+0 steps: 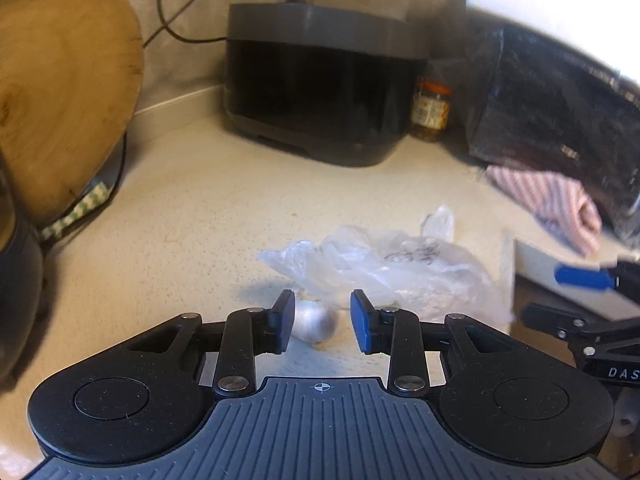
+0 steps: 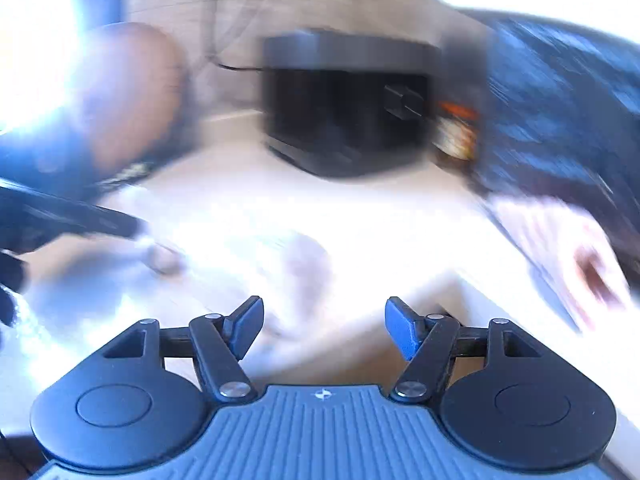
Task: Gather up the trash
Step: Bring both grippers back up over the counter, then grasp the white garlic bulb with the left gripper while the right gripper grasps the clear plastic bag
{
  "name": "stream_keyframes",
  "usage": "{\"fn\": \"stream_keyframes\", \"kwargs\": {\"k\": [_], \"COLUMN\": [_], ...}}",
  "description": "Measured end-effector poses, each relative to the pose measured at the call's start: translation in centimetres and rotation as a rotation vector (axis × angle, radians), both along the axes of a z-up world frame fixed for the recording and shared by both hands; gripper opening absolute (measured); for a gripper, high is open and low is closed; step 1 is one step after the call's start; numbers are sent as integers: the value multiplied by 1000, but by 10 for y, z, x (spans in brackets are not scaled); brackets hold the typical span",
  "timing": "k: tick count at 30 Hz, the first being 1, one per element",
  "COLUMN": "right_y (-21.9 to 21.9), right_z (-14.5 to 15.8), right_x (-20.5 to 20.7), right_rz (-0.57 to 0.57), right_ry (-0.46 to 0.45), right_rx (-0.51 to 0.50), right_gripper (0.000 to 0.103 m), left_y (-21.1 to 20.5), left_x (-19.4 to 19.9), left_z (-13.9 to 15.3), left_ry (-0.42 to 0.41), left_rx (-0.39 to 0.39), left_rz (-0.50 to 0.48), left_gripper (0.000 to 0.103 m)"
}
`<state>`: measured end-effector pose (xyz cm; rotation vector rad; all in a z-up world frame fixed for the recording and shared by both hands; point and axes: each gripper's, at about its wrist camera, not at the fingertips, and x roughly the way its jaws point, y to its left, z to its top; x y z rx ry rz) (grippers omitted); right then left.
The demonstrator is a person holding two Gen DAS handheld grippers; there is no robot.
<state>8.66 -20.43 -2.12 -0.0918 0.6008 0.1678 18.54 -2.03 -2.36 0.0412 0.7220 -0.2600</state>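
The tabletop [image 1: 192, 216] fills the middle of the left wrist view. A black box [image 1: 320, 84] stands at the back, a round wood board [image 1: 68, 88] at the upper left, a striped cloth [image 1: 552, 204] at the right. Low in the middle lies a crumpled clear bag [image 1: 392, 268], and just left of it a small foil ball [image 1: 316, 322].

The left hand-held gripper [image 1: 322, 320] has its jaws apart, with the ball lying beyond the gap, not pinched. To grab it well, I think the gripper should go down until both pads sit beside the ball, then squeeze softly.

The right hand-held gripper [image 2: 324, 328] is also apart and holds nothing. Its view is very blurry and washed white, so the trash is hard to see there.
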Motion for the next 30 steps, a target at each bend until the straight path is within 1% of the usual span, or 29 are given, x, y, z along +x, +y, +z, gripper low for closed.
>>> {"fn": "stream_keyframes", "kwargs": {"k": [1,5,6,9,10,13,16,20,22,26,28,30], "right_y": [9,47,53,62,60,53,45,38,39,42,41,35], "right_z": [5,-5,-11,-27,-38,-45,-48,-53,-52,-45,-43,-42], "right_x": [8,33,40,59,64,82,96,107,108,101,102,108], "right_rz": [19,77,84,97,97,69,12,-45,-65,-53,-54,-58], "right_ry": [2,5,10,45,58,94,102,111,100,13,6,21], "right_rx": [-17,-121,-145,-184,-184,-154,-121,-100,-110,-158,-170,-159], "right_gripper": [68,68,68,68,68,68,70,71,71,71,71,71], "left_y": [-1,-3,-1,5,7,11,15,17,14,6,4,3], "left_x": [4,15,15,18,19,20,21,29,35,45,53,58], "left_z": [-3,-13,-14,-15,-15,-15,-15,-18,-20,-20,-21,-22], "left_ry": [8,48,49,54,55,57,55,69,75,79,90,91], "left_rx": [19,49,49,19,11,-8,-25,-46,-42,-18,-20,-29], "left_rz": [-5,-32,-30,-35,-37,-49,-67,-79,-83,-93,-87,-77], "left_gripper": [34,36,36,37,38,37,38,46,47,49,51,51]}}
